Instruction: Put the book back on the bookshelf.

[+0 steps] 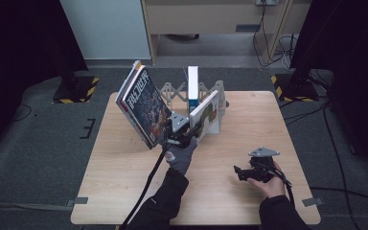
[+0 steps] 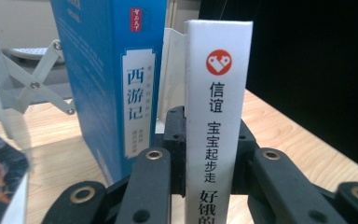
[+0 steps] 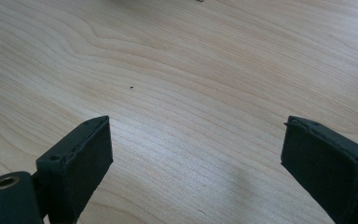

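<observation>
**White book in the left jaws, on its way to the rack**

We have the white book (image 2: 218, 116) clamped by its spine in the left gripper (image 2: 209, 158); in the left gripper view the spine rises up the middle of the frame with a black jaw pressed to each side. In the high view the same book (image 1: 204, 111) sits just above centre, tilted, leaning toward the white bookend (image 1: 219, 108) of the folding rack (image 1: 172, 93). The blue book (image 2: 112, 79) already stands upright in that rack, at the upper left of the left gripper view, close beside the white one.

We judge the step in hand to be placing: the white book is carried but not yet stood up. Next we need to bring it upright against the blue book, set its lower edge on the table (image 1: 124, 167), then release.

A magazine (image 1: 141, 108) leans at the upper left of centre. The right gripper (image 1: 244, 173) rests at lower right, jaws wide and holding nothing.
</observation>
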The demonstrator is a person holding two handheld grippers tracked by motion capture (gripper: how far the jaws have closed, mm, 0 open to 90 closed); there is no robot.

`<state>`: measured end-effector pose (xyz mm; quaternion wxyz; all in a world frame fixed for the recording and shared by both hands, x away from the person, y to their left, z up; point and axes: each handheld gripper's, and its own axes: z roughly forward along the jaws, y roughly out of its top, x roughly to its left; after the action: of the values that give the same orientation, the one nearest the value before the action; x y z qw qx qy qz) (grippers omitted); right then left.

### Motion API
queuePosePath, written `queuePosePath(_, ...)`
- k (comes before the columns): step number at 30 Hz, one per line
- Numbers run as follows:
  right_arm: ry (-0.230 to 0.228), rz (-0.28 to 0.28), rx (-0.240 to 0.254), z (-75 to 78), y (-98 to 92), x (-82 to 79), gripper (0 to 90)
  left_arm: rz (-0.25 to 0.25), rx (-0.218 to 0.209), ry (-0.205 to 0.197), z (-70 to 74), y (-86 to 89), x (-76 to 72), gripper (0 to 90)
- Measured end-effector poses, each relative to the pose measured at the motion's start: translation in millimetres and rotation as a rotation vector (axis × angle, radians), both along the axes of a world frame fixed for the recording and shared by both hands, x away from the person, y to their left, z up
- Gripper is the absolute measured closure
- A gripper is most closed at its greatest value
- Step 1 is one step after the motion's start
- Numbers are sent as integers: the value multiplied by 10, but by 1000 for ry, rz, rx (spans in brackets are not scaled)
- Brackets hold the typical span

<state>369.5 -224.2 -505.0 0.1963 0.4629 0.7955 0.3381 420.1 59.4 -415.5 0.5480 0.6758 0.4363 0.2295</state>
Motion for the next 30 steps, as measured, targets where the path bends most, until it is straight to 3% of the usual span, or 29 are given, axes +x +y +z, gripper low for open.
queuePosePath(15,-1,12,-5,-3,13,7,93,62,47,-16,-119,-313,219,746)
queuePosePath(30,10,9,-9,-19,19,26,94,114,63,-20,-274,-394,391,744)
